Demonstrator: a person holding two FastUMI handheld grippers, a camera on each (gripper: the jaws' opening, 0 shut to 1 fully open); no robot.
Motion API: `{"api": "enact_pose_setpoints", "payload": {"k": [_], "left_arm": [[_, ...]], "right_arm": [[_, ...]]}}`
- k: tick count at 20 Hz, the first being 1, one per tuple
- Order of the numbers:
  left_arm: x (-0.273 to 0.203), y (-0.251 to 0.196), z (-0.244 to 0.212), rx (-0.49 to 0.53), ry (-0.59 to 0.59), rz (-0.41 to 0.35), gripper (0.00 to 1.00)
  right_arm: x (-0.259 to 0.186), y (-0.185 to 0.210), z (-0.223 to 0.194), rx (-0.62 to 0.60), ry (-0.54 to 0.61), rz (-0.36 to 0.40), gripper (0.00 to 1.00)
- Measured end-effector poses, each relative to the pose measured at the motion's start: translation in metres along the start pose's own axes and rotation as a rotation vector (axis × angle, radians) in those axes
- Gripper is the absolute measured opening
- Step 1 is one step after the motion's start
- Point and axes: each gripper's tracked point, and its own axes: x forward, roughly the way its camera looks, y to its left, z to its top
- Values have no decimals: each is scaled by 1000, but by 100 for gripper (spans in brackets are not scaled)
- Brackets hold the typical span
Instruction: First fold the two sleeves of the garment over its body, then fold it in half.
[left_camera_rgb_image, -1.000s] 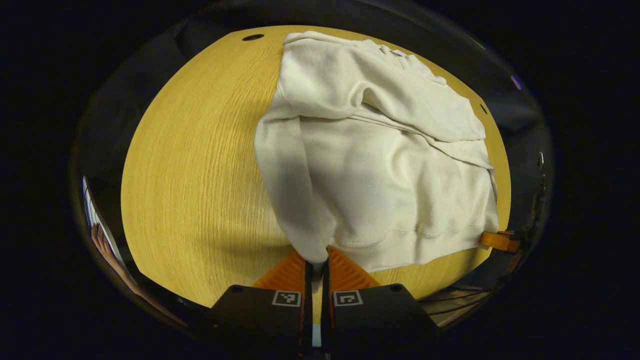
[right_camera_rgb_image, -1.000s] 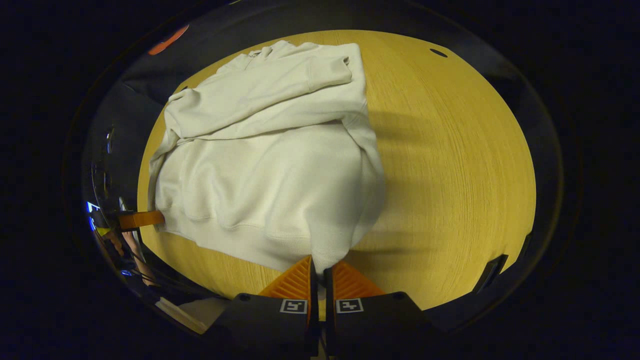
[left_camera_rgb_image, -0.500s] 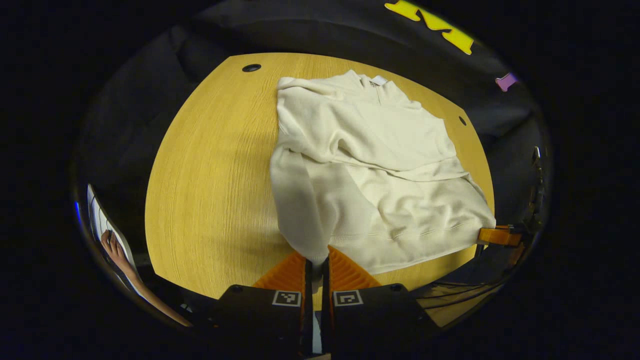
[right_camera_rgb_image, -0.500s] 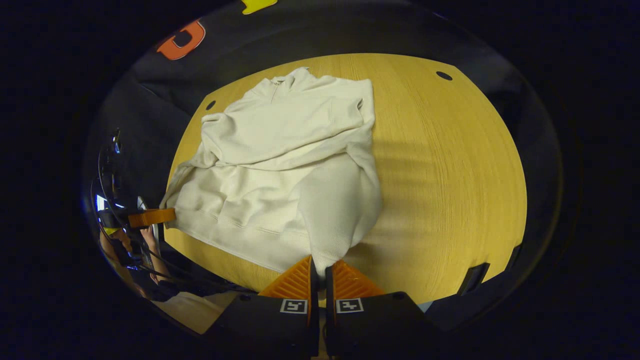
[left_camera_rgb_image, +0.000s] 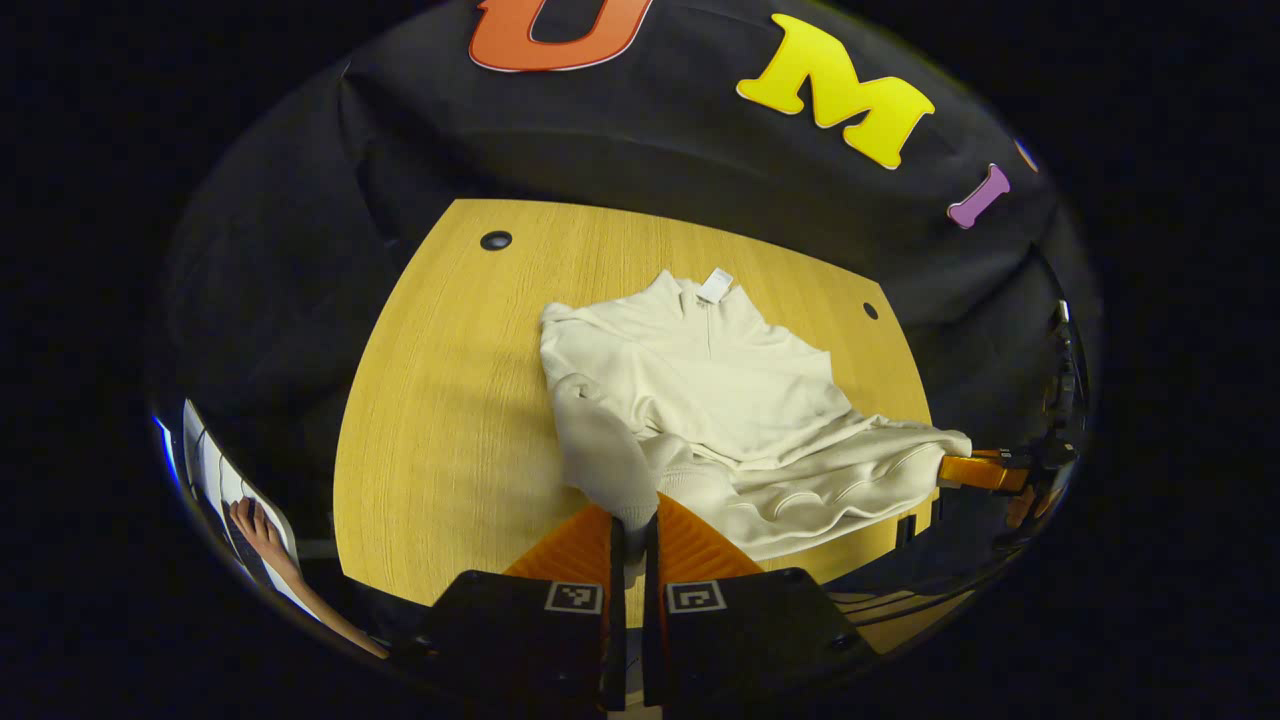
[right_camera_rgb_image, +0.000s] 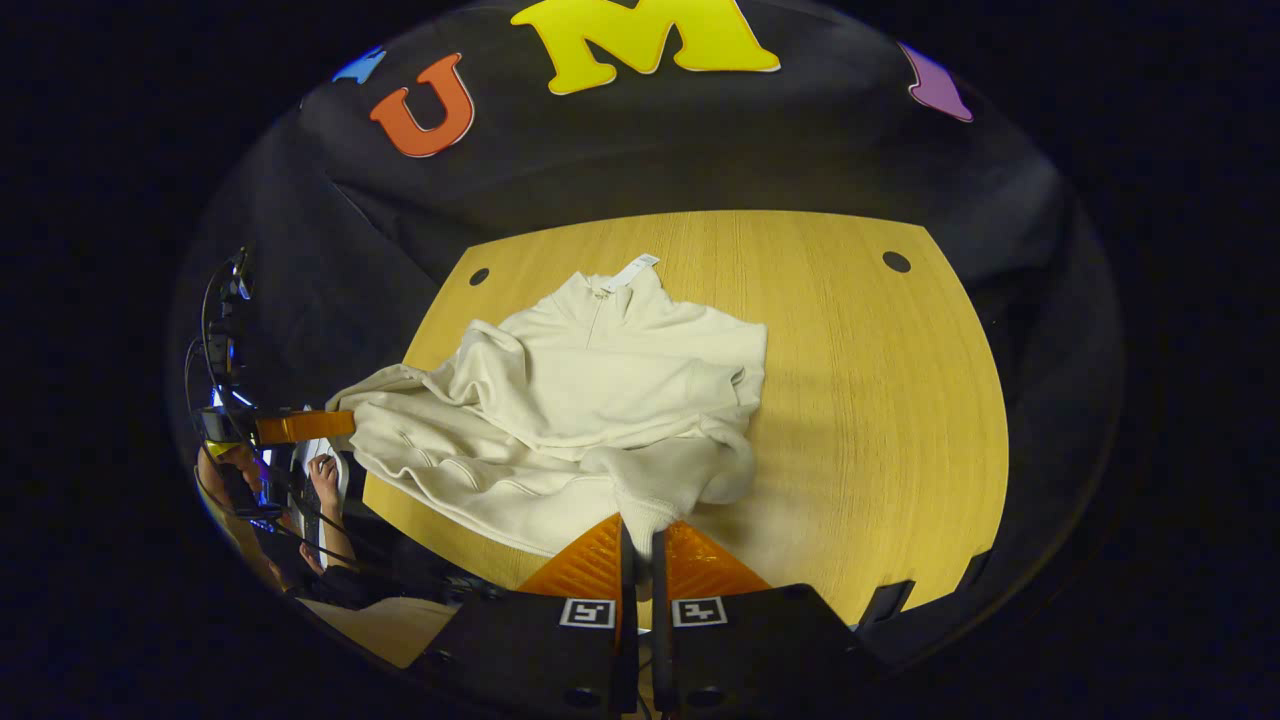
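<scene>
At frame centre of both views, the cream fleece sweatshirt (left_camera_rgb_image: 715, 390) (right_camera_rgb_image: 590, 400) lies on the yellow wooden table (left_camera_rgb_image: 450, 400) (right_camera_rgb_image: 880, 400). The left gripper (left_camera_rgb_image: 632, 522) and the right gripper (right_camera_rgb_image: 638, 530) each pinch a hem corner, jaws narrow. 2 dark holes (right_camera_rgb_image: 896, 262) dot the far tabletop corners.
</scene>
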Motion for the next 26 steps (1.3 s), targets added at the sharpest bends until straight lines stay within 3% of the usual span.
{"api": "enact_pose_setpoints", "payload": {"k": [4,13,23,26], "left_arm": [[20,4,37,-19,-39,2,9],[128,27,95,-131,19,38,9],[244,41,113,-179,179,64,9],[256,41,114,-134,196,84,9]], "right_arm": [[11,-8,39,40,-39,6,6],[111,-31,121,122,5,-26,6],[222,-63,149,235,138,-91,6],[236,-66,151,234,147,-125,6]]}}
